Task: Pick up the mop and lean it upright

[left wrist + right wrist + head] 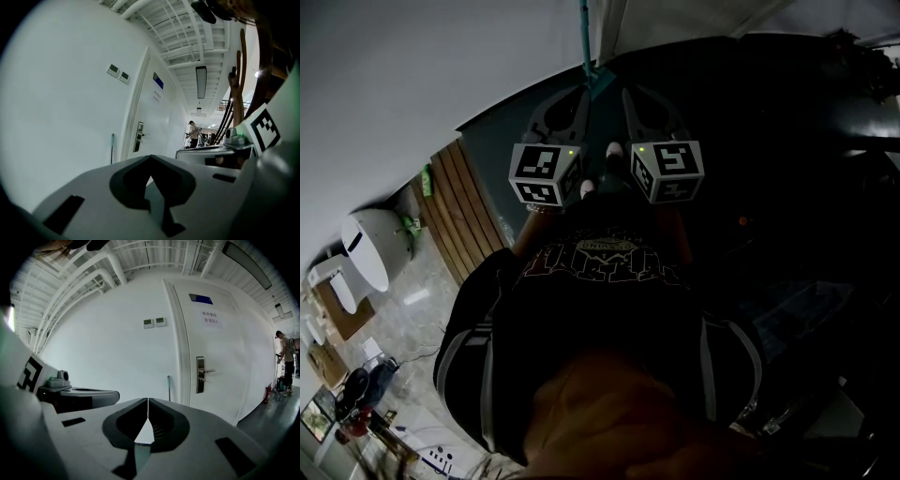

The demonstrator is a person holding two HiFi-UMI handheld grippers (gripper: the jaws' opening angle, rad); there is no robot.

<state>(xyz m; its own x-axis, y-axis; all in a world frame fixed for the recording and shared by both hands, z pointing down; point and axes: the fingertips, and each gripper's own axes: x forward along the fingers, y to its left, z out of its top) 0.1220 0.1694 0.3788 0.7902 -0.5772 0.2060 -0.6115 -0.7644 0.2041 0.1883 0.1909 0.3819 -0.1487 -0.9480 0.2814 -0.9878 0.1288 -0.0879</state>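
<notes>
Looking light and stiff, the mop [168, 387] needs a grab mid-pole; the left gripper [150, 157] and right gripper [148, 400] are closed, empty.

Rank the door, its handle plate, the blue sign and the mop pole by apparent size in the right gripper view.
1. door
2. handle plate and blue sign: too close to rank
3. mop pole, only a thin sliver
</notes>
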